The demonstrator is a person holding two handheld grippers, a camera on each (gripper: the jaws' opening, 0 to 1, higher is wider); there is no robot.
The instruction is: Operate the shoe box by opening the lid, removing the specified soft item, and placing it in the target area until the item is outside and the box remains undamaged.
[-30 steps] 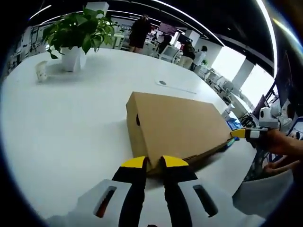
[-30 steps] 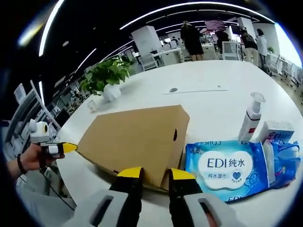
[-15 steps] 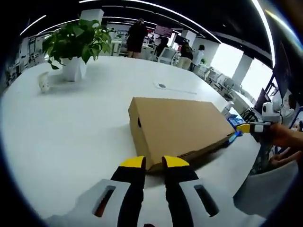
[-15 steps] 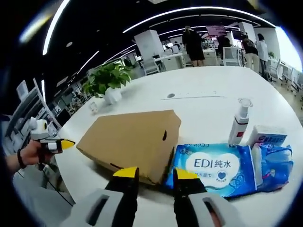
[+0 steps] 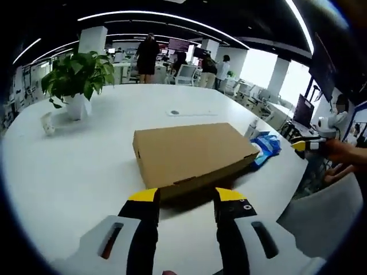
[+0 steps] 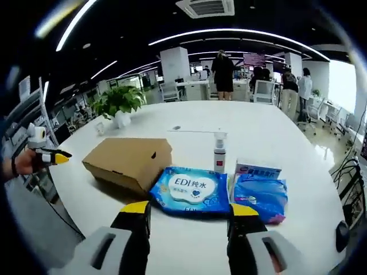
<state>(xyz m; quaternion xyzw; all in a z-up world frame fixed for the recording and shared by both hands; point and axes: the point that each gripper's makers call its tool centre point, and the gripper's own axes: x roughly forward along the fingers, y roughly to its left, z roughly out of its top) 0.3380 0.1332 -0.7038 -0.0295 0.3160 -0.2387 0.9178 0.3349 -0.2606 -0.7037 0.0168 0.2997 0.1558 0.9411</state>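
**Box dead ahead of left claw, lid shut**

My left claw (image 5: pixel 186 197) stands wide and empty, its jaws straddling the near long side of the shoe box (image 5: pixel 192 152). The box lies crosswise on the white worktop (image 5: pixel 69 166), just ahead. My right claw (image 6: pixel 189 211), also wide and empty, faces the blue wipes pack (image 6: pixel 192 189); the box sits further off, to its left. I judge the left claw nearer for the lid.

On the white table (image 6: pixel 298 149) there are one closed brown cardboard shoe box (image 6: pixel 129 163), two blue soft wipe packs (image 6: pixel 192 191) (image 6: pixel 258 195), one white pump bottle (image 6: pixel 219 154), one small white carton (image 6: pixel 256 169), and one potted green plant (image 6: pixel 118 103).
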